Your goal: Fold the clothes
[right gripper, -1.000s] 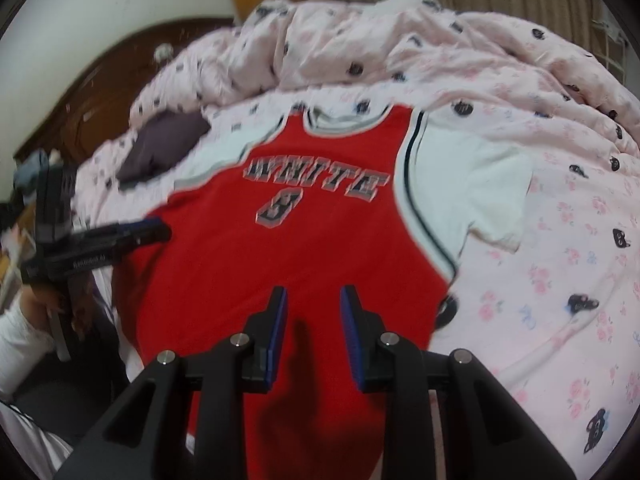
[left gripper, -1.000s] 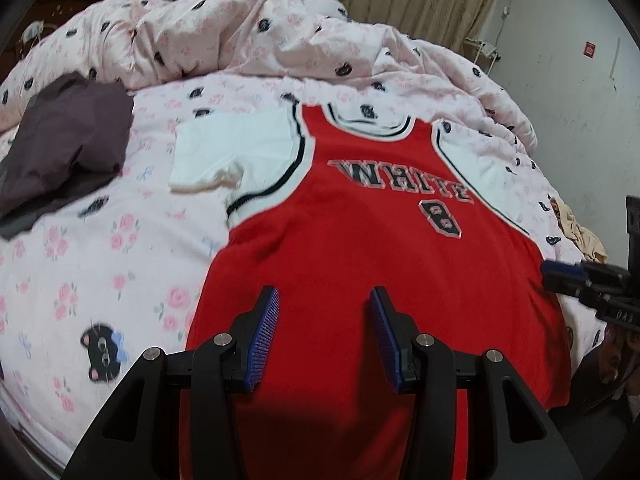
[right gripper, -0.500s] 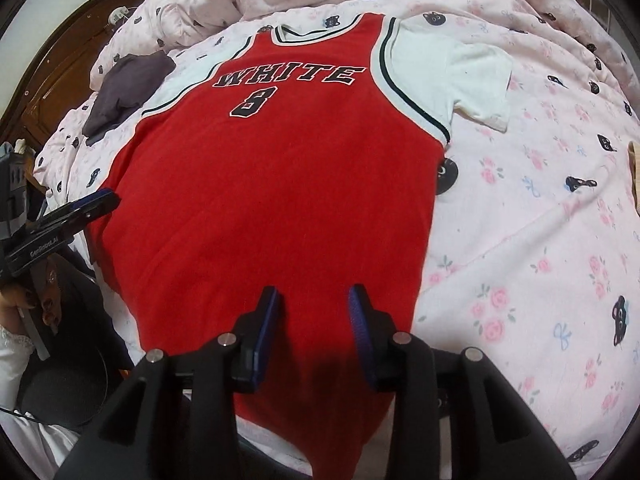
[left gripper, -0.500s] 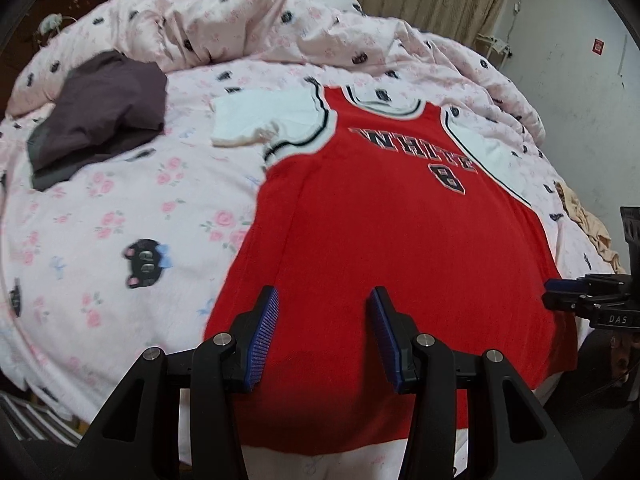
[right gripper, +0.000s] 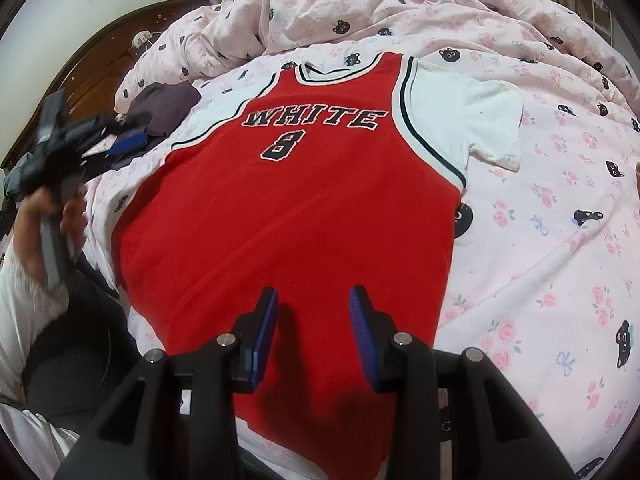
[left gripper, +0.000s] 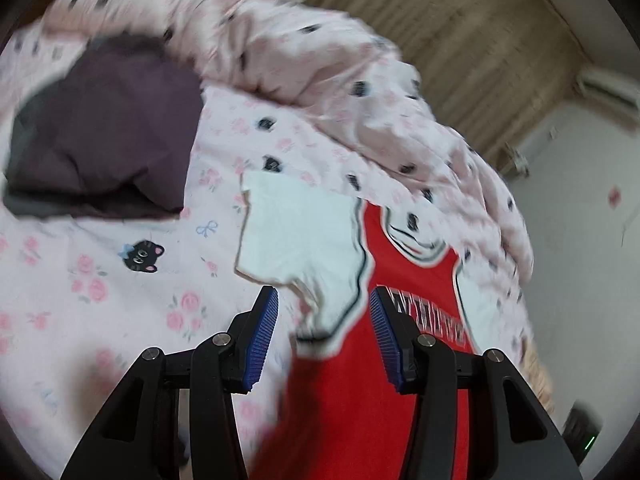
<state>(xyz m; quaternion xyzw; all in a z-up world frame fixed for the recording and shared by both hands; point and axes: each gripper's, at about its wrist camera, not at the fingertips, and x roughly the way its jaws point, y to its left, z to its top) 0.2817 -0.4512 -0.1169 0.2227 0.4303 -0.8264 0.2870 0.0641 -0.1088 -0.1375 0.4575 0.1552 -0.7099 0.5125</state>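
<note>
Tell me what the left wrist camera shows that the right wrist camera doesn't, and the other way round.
Only the left wrist view shows the tan curtain, the white wall and the left gripper from behind, jaws open over the jersey's white sleeve.

Only the right wrist view shows the whole jersey front with WHITE and 8, the dark wooden headboard, the person's hand and the right gripper, open above the hem.

Both show the red jersey lying flat, the dark folded garment and the pink cat-print bedding.
</note>
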